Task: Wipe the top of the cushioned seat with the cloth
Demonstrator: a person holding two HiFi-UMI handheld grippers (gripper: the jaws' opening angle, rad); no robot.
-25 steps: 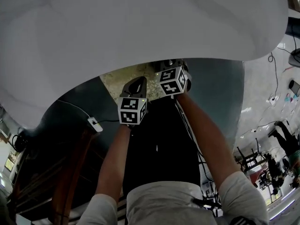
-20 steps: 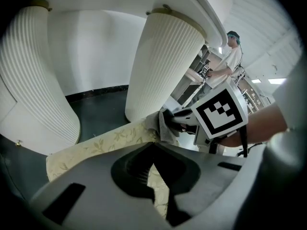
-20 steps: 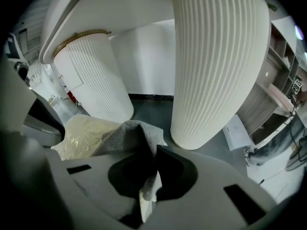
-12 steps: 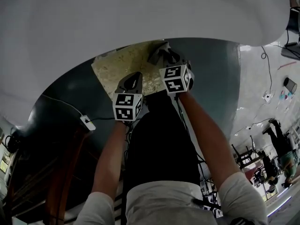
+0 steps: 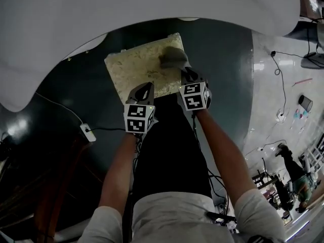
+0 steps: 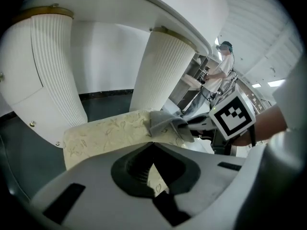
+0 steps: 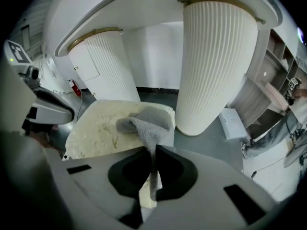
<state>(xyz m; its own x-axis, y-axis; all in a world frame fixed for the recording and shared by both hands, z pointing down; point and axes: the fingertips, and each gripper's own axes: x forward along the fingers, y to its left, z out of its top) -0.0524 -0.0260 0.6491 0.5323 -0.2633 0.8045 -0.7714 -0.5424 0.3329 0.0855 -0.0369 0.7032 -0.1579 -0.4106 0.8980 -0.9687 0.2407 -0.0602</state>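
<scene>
On the cushioned seat (image 5: 132, 70), right claw (image 7: 153, 161) pinches cloth (image 7: 146, 121)

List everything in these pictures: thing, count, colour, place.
seat: one, cream with a pattern, in front of the pillars.
cloth: one, grey, on the seat's far right corner.
table: one, white, overhead.
pillars: two, white and ribbed, behind the seat.
floor: dark grey.
adapter: one, white, on a floor cable, left.
box: one, white, on the floor, right.
left tool: grey, shut and empty, over the seat's near edge.
right tool: grey, shut on the cloth.
</scene>
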